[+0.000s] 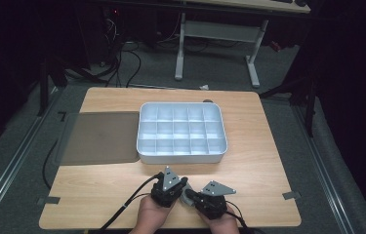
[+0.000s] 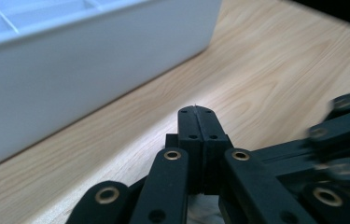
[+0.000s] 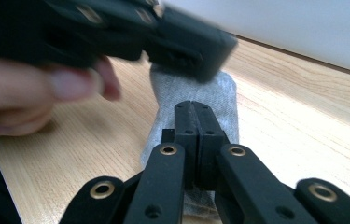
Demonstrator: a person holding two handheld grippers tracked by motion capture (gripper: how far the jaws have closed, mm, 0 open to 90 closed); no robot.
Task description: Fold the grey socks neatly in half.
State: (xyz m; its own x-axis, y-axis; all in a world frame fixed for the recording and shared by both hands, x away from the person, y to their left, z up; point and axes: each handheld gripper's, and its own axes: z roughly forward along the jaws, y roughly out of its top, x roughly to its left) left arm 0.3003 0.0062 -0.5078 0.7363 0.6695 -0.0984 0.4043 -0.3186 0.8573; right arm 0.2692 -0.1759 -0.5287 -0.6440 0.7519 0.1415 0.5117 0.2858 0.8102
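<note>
Right gripper view: a small grey sock (image 3: 193, 100) lies flat on the desk (image 3: 303, 135), under and just ahead of the right gripper (image 3: 195, 106).
Sock's place: near the desk's front edge, between the two hands and just short of the tray (image 1: 182, 132); in the high view it is a grey patch (image 1: 188, 196) between the grippers.
Right gripper: jaws pressed fully together; whether a fold of sock is pinched between them cannot be told, as they lie right over the cloth.
Left gripper (image 2: 196, 112): jaws fully together and holding nothing, tips over bare wood beside the tray's white wall (image 2: 98, 70).
Hold: both grippers meet over the sock from either side, probably to steady and work the cloth between them.
Tray: white, split into many small compartments, all seemingly bare, at mid-desk.
Mat (image 1: 101, 137): dark, flat, touching the tray's left side.
Edges: the tray wall stands close ahead of both grippers, leaving little forward room.
Open room: bare wood to the right of the hands and left of them, below the mat.
</note>
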